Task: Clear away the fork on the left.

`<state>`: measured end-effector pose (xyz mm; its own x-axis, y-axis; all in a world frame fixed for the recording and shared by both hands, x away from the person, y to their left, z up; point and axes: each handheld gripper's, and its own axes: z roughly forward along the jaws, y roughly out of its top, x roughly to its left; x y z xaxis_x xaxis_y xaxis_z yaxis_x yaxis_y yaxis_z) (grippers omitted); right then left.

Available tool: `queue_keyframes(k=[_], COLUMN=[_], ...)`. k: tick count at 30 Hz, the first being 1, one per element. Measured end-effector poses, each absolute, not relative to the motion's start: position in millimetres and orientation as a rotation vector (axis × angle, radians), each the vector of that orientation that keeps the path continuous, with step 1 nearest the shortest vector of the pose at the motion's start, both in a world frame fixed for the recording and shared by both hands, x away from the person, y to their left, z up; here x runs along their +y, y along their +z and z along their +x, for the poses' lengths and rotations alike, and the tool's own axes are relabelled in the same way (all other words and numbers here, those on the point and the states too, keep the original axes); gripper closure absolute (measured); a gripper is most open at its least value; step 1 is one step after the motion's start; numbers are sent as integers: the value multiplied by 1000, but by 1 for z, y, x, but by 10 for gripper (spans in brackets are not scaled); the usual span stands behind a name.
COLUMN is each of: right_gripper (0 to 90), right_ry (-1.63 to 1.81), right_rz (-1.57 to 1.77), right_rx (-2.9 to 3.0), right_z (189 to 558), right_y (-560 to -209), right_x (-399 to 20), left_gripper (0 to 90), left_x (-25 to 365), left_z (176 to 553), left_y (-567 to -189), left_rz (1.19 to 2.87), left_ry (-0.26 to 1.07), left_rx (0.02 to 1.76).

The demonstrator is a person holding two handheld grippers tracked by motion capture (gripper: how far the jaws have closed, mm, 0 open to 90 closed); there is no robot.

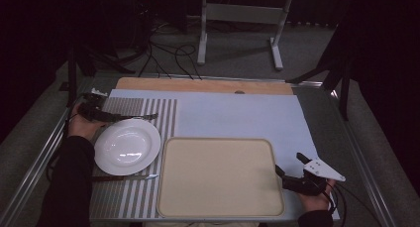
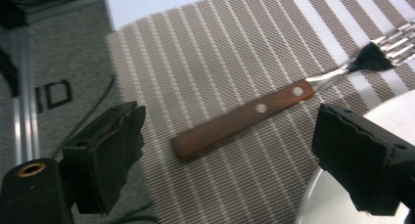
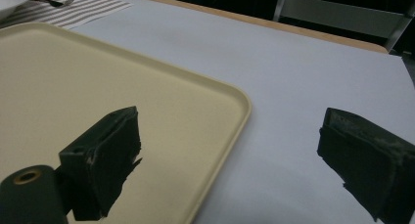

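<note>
A fork (image 2: 244, 121) with a brown riveted wooden handle lies on the striped placemat (image 2: 220, 53), its tines pointing toward the upper right. My left gripper (image 2: 230, 126) hovers over the handle with its jaws wide apart on either side, and the pads do not touch it. In the high view the left gripper (image 1: 111, 117) sits at the far rim of the white plate (image 1: 127, 146), with the fork (image 1: 143, 117) lying beyond that rim. My right gripper (image 3: 230, 131) stands open and empty over the corner of the beige tray (image 3: 98, 87); the high view shows the right gripper (image 1: 289, 163) at the tray's right edge.
A knife (image 1: 124, 177) lies on the placemat (image 1: 124, 197) in front of the plate. The beige tray (image 1: 218, 177) rests on a pale sheet (image 1: 237, 115) covering the table. Metal rails border both sides. A white stand (image 1: 237, 19) and cables occupy the floor behind.
</note>
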<state>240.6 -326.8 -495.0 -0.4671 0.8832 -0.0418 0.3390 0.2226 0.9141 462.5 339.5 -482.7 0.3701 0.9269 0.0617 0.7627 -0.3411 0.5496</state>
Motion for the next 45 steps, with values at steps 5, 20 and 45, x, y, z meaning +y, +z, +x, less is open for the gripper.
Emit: queue_keyframes(k=[5, 20, 45], right_gripper=[84, 84, 86], right_ry=[1220, 1234, 1225], right_rz=[1123, 1132, 1154], right_rx=[1921, 1933, 1954], right_z=[241, 242, 242], right_y=[-495, -496, -498], right_x=[-328, -328, -330], left_gripper=[167, 320, 458], left_x=[336, 327, 329], left_z=[468, 484, 486], left_y=[-489, -503, -505], left_rz=[2216, 2265, 2236], left_ry=[504, 401, 284], left_rx=[1480, 1501, 1433])
